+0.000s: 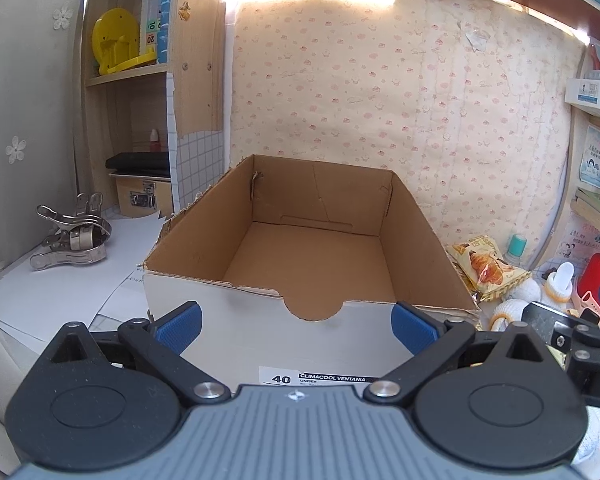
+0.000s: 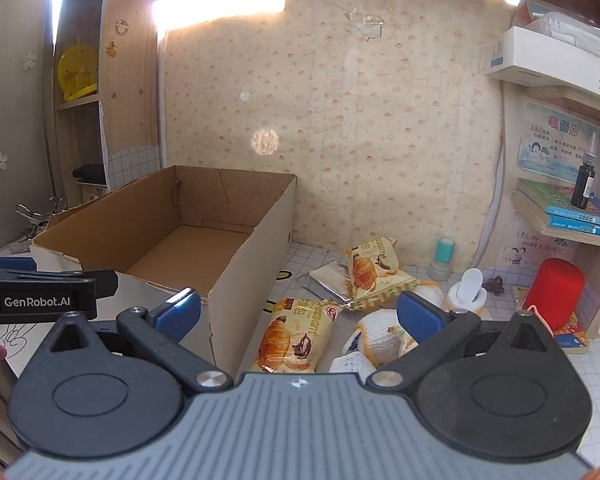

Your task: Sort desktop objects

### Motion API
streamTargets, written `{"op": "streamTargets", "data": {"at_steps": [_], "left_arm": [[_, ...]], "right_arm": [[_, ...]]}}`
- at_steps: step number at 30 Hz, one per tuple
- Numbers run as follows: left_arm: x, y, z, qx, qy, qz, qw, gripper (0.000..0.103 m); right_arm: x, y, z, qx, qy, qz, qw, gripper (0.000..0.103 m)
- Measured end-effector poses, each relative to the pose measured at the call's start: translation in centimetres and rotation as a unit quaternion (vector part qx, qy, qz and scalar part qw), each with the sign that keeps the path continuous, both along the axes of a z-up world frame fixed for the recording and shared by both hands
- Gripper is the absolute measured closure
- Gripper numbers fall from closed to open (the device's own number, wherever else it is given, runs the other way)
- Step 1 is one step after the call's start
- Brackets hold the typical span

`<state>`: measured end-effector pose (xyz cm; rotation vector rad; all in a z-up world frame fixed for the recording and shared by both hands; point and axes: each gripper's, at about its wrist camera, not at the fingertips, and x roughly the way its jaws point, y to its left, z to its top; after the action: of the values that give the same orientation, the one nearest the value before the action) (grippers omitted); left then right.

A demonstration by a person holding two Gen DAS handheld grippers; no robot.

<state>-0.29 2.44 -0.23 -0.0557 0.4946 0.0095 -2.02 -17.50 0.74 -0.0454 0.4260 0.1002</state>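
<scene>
While nothing is yet gripped, both tools hang low at the desk's near edge: left gripper [image 1: 296, 320] spread wide and empty, squared up to the white front wall of the cardboard box [image 1: 260, 332]; right gripper [image 2: 296, 316] equally wide and empty, poised over the clutter just right of that box. Nearest under the right tool, a croissant packet [image 2: 288, 336] lying flat against the box's outer wall, with a knitted white-and-yellow bundle [image 2: 374, 338] just beside it. Probably light, crinkly and slippery, that packet; soft contents likely to crush under a hard squeeze, so best pinched across a sealed end or across its narrow width with gentle pressure. Knitted pieces soft and yielding, easy to grab anywhere, though liable to snag. A little further, a second croissant packet [image 2: 374, 276] overlapping a silver foil pouch [image 2: 326, 280], both thin and loose. Beyond, near the wall, a teal-capped stamp [image 2: 444, 260], small and rigid, easy to tip, and a red cylinder [image 2: 556, 292] at the foot of the shelf. Box interior bare and open-topped, an obvious drop zone. Far left, metal clips [image 1: 72, 236] heaped on white paper, stiff and smooth.
</scene>
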Motion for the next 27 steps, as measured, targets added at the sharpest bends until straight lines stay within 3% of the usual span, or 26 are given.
{"op": "streamTargets", "data": {"at_steps": [7, 17, 27], "left_arm": [[-0.2, -0.4, -0.1, -0.002, -0.002, -0.012, 0.9999, 0.000], [-1.9, -5.3, -1.7, 0.005, -0.011, -0.090, 0.9959, 0.000], [-2.7, -8.9, -3.8, -0.006, -0.019, -0.135, 0.9906, 0.000]], "right_arm": [[-0.3, -0.4, -0.1, 0.006, -0.007, -0.002, 1.000, 0.002], [-2.6, -3.6, -1.1, 0.002, -0.041, -0.048, 0.998, 0.002], [-2.9, -8.3, -3.9, 0.010, -0.011, -0.097, 0.995, 0.002]]}}
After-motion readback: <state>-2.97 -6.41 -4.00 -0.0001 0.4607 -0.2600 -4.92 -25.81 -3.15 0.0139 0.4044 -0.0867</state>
